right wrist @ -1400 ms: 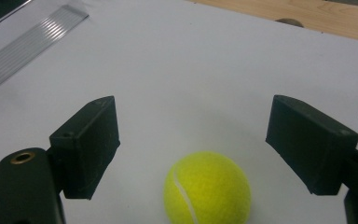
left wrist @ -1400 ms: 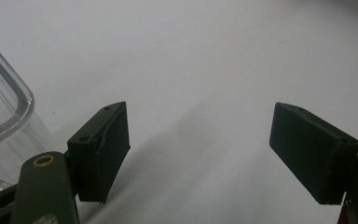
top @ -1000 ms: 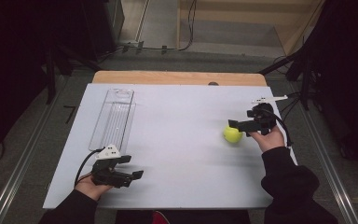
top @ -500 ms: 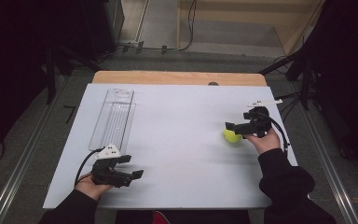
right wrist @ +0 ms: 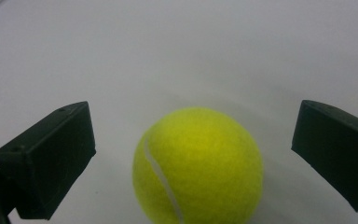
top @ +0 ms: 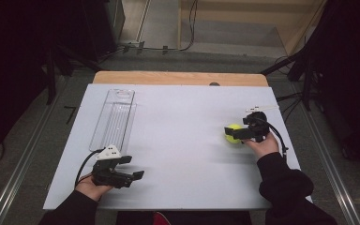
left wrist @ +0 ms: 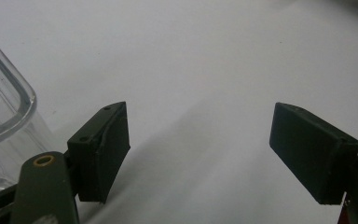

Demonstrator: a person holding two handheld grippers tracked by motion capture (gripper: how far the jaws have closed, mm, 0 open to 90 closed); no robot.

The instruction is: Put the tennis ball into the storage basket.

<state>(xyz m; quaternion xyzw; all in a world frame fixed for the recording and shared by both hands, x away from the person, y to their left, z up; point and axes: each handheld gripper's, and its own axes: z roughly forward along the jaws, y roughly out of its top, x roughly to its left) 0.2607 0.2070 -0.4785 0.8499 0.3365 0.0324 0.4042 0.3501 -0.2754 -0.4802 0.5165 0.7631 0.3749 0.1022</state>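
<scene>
A: While the right gripper [top: 236,133] sits over at about three o'clock on the white table [top: 183,140], what step would you say is in hand?

B: Reaching for the tennis ball [top: 233,133], I'd judge. In the right gripper view the ball [right wrist: 198,163] rests on the table between the two black jaws, which stand wide apart with bare table showing on each side of it. They hold nothing yet.

A: So the next move?

B: Probably to ease forward a touch so the ball sits fully between the pads, then close evenly. It is round and fuzzy, so a lopsided squeeze could roll it out.

A: And the left gripper [top: 122,171]?

B: It is down at about seven o'clock, resting low near the table's front edge. In the left gripper view its jaws are spread wide too, with only table between them [left wrist: 200,154]. Nothing is in its hold.

A: What is that clear thing beside it?

B: A transparent plastic container [top: 115,119], lying lengthwise toward ten o'clock, just past the left gripper; its rounded corner [left wrist: 9,107] shows in that gripper's view. It looks empty.

A: The count?

B: One tennis ball, one clear container, two grippers, one table.
</scene>
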